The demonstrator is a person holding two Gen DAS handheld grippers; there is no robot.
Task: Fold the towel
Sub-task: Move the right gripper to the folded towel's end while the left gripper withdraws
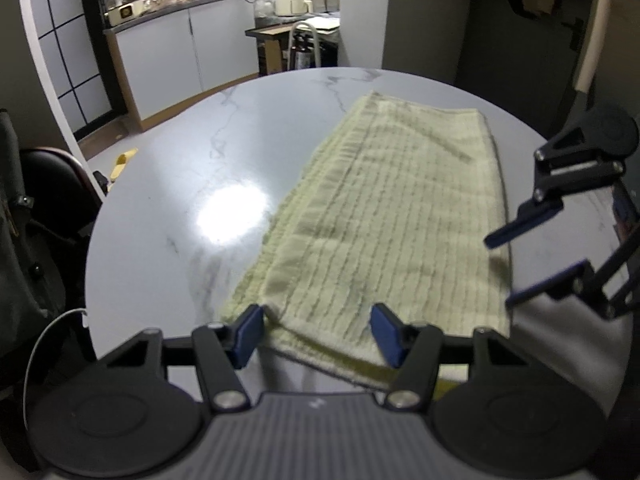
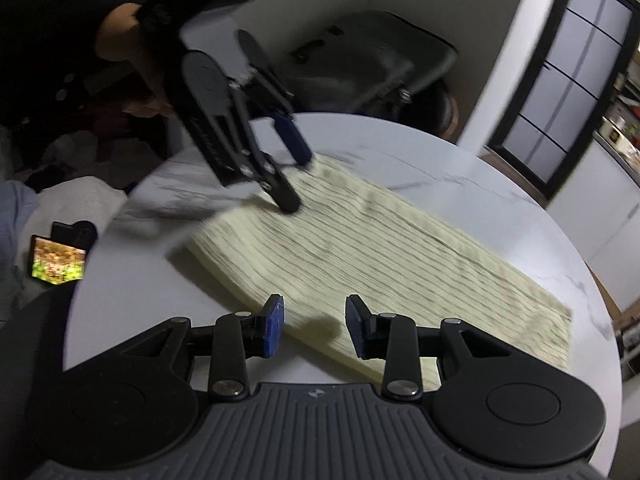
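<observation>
The towel [image 1: 384, 216], pale yellow with thin dark ribs, lies flat on the round marbled surface [image 1: 180, 168] as a long strip that looks already doubled: layered edges show at its near end. It runs from the near rim of the surface toward the far rim.

The left gripper [image 1: 318, 334] hovers at the towel's near short end, jaws parted and released, one pad at the towel's left corner and the other over the cloth; nothing is pinched. The right gripper [image 2: 316, 330] sits at the towel's long side close to that same end, jaws partly apart and also released, the cloth showing below and between its pads without being clamped. In the left wrist view the right gripper reaches in from the towel's right edge.

The step in hand appears to be taking hold of the near end so it can be carried over to the far end. To do it well, each gripper should settle on its own near corner, the two corners level with one another, and slide the lower pad under every layer before closing, since a grip on only the top layer would peel the doubled cloth apart. Once both hold, lifting together and keeping the edge taut between them should stop the middle sagging, and the corners should be laid squarely on the far corners.
</observation>
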